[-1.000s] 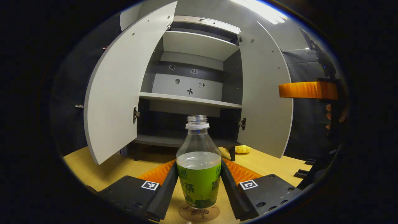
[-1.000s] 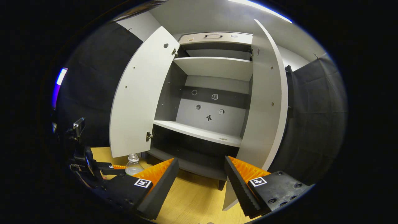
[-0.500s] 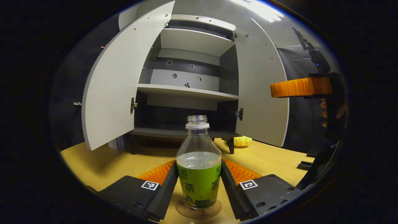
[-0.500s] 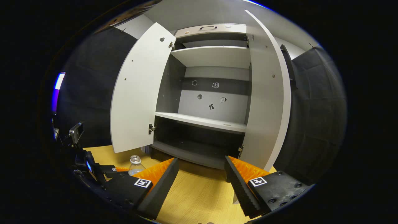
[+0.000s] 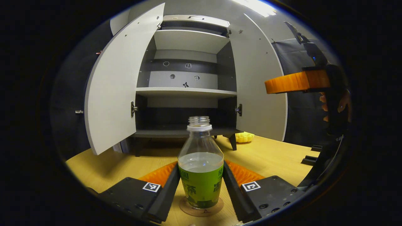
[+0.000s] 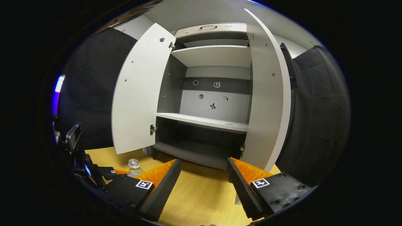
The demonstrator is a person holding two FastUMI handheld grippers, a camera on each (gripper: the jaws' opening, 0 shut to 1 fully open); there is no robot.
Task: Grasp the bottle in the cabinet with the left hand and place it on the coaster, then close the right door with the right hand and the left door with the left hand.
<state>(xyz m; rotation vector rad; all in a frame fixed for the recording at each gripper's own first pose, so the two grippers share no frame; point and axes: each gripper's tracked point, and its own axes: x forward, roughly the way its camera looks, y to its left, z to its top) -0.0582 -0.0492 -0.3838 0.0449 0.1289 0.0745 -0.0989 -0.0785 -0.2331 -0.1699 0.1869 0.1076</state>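
- Now the bottle (image 5: 201, 163) sits between the left gripper (image 5: 201, 185) fingers, both pressed against its green label, so that tool is clenched on it.
- Over the last second the coaster (image 5: 201, 207) has slid further under the bottle's base, and the base now appears to rest on it; I judge the bottle is down or as good as down.
- The cabinet (image 5: 185, 91) has dropped back in the left gripper view, which fits the hand having carried the bottle out and lowered it onto the wooden table (image 5: 270, 157).
- That leaves letting go as the step in hand; the fingers have not yet parted.
- The right gripper (image 6: 203, 182) is spread wide with nothing between its fingers, and it hangs in front of the cabinet's lower shelf; it has eased back a little.
- Both the left door (image 6: 138, 91) and the right door (image 6: 267, 94) stand wide open, so neither closing step has begun.
- The right door is just beside the right gripper, a short reach once the bottle is freed.
- A small yellow thing (image 5: 244, 137) lies on the table by the cabinet foot, well apart from the bottle.
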